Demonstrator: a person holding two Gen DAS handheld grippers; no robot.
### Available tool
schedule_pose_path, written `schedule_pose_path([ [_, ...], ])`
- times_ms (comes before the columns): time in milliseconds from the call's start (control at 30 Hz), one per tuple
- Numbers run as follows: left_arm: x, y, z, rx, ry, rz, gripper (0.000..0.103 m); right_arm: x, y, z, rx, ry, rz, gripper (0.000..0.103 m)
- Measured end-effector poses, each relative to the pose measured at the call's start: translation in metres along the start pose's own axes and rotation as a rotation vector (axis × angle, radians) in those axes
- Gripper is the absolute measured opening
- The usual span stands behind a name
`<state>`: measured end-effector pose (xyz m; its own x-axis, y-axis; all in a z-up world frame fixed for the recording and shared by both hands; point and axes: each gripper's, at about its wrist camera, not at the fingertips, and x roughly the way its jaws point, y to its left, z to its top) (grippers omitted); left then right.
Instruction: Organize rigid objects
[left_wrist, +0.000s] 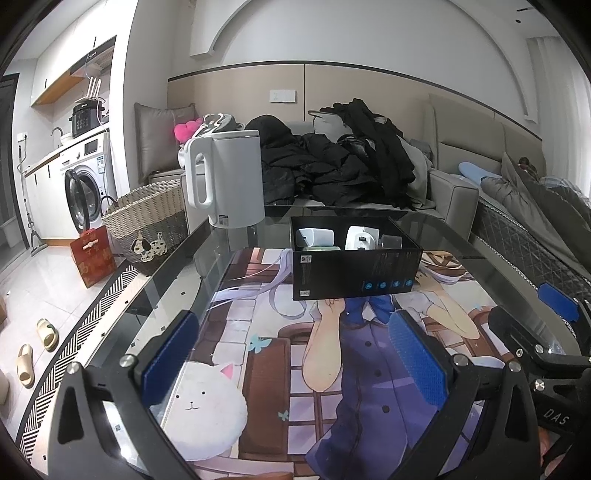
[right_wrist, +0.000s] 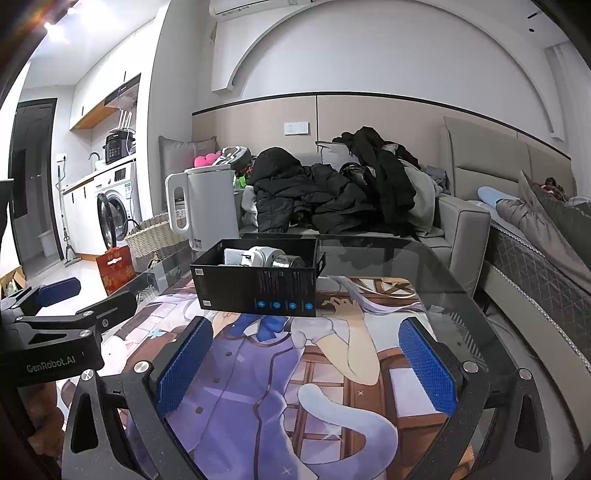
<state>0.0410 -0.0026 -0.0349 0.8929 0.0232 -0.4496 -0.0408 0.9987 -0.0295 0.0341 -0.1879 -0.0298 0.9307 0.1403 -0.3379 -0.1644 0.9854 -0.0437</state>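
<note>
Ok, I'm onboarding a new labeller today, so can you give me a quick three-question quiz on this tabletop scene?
1. True or false: the left gripper and the right gripper are both open and hold nothing.
2. Multiple choice: the white kettle stands A) inside the black box, B) on the glass table beyond the box, toward the left, C) on the floor.
3. Fill in: small white items already lie inside the ____.

Key: 1 true; 2 B; 3 black box.
</note>
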Motion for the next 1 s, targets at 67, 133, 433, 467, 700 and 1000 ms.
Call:
schedule_pose_path([
  [67, 0.0003, -0.0002, -0.0004, 0.003, 0.002, 0.0, 0.103, -0.0004, 0.0005, -0.0004, -0.001, -0.002, -0.001, 0.103],
  [133, 0.0013, 0.0001, -0.0009, 0.005, 0.006, 0.0, 0.103, 0.0005, 0.0011, -0.0009, -0.003, -0.002, 0.0, 0.103],
  [433, 0.0008, 0.0015, 0.0005, 0.002, 0.006, 0.003, 0.103, 0.0001, 0.0003, -0.0008, -0.001, 0.003, 0.001, 0.103],
  [467, 0.0009, 0.0012, 0.0005, 0.004, 0.007, 0.003, 0.103, 0.0002, 0.0, -0.0006, -0.001, 0.004, 0.001, 0.103],
  [700, 0.001, 0.0006, 0.0002, 0.008, 0.004, 0.008, 0.103, 0.0004, -0.0002, -0.0007, -0.003, 0.008, 0.003, 0.103],
  [1000, 0.0006, -0.0009, -0.0005, 0.013, 0.005, 0.006, 0.103, 0.001, -0.0003, -0.0008, -0.007, 0.016, 0.006, 0.103],
])
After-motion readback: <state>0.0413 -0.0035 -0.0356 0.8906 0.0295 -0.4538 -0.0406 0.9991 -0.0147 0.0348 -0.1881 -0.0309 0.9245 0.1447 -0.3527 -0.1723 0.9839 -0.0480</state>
